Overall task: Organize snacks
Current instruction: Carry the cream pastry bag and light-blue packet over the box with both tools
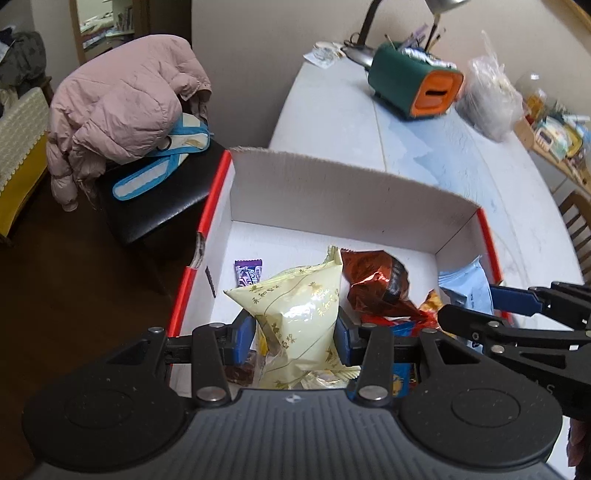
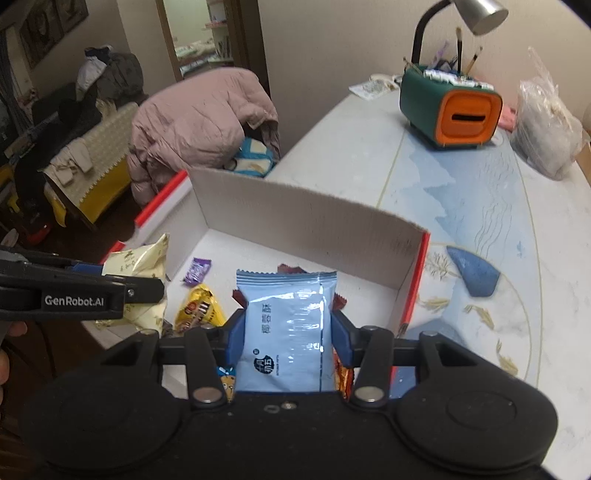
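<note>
inside, box [image 1: 332,192], purple candy [image 1: 248,272], brown wrapper [image 1: 376,284]

Two black claws [image 1: 295,334] [image 2: 288,338], blue pads, silver rivets, ribbed housing, white "GenRobot.AI" lettering.

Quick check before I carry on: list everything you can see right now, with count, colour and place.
cardboard box: one, white inside with red edges, on table
cream snack pack: one, held over box
light blue snack pack: one, held over box
purple candy: one, box floor
red-brown foil wrapper: one, box floor
yellow candy bag: one, in box
pen holder: one, green and orange, far table
desk lamp: one, silver, behind holder
pink jacket: one, on chair
left gripper: shut on cream pack
right gripper: shut on blue pack
</note>
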`<state>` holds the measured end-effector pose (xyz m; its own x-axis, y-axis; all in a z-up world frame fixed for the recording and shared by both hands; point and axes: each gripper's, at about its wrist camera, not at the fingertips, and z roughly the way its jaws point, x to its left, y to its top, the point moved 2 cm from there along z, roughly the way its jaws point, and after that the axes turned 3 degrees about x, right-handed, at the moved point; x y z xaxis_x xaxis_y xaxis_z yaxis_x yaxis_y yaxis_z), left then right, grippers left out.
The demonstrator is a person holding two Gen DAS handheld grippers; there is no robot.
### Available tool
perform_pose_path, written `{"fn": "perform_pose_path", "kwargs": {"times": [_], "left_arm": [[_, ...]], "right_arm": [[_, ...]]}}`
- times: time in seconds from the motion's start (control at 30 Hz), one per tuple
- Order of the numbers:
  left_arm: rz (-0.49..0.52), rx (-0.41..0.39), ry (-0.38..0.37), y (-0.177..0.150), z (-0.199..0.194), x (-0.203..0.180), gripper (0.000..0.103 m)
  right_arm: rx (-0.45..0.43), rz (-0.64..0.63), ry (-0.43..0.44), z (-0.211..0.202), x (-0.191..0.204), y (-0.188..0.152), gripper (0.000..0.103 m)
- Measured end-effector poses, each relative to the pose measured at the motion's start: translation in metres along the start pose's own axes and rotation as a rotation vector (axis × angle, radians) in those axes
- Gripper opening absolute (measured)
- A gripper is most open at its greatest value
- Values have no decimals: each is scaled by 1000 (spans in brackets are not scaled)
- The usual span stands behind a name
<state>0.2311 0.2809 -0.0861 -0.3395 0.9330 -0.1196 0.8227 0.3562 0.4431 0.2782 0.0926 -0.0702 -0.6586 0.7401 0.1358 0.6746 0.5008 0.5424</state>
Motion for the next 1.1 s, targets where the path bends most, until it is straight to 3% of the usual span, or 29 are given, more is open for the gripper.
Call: {"fn": "perform_pose_path", "kwargs": {"times": [0.33,0.6,0.97,1.1], "left_arm": [[105,58,18,4,31,-14,43],[133,107,30,0,50,-15,44],[149,99,15,-4,46,-15,47],[153,77,11,-6,39,-15,50]], "right_arm": [[64,1,-45,31,4,-1,47],[87,2,-54,40,5,-3,47],[84,8,-62,43,5,-5,49],[74,18,-59,39,4,-5,57]]}}
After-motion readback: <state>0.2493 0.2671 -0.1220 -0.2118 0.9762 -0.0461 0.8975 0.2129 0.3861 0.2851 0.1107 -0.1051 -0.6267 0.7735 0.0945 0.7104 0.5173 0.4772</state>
